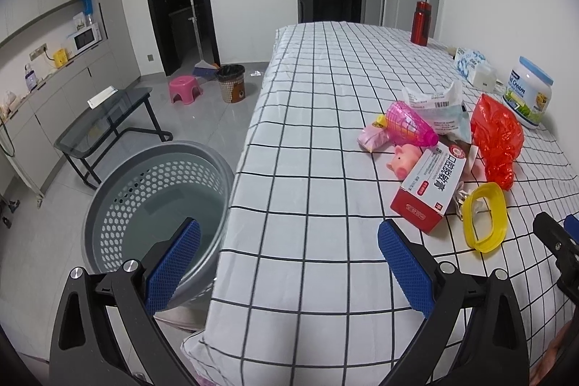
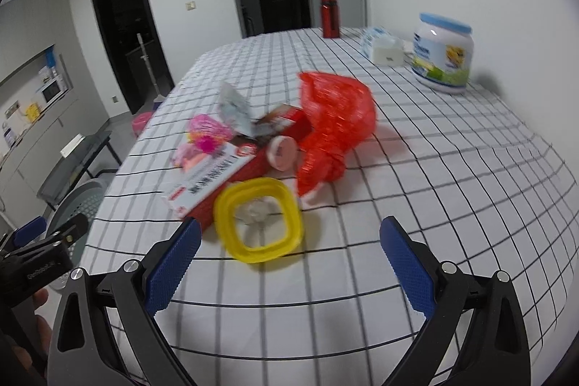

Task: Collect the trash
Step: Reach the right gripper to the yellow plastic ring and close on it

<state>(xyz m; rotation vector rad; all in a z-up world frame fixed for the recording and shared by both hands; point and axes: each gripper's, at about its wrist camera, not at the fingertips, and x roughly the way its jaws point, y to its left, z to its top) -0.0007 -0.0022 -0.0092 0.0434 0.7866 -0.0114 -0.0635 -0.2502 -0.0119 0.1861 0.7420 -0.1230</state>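
Observation:
A heap of trash lies on the checked tablecloth: a yellow plastic ring, a red and white carton, a crumpled red bag, a pink net cup, a pink pig toy and a printed plastic wrapper. My left gripper is open over the table's left edge, above the grey perforated basket on the floor. My right gripper is open just short of the yellow ring, with nothing between its fingers.
A red flask, a tissue pack and a milk powder jar stand along the wall side of the table. On the floor are a glass side table, a pink stool and a small bin.

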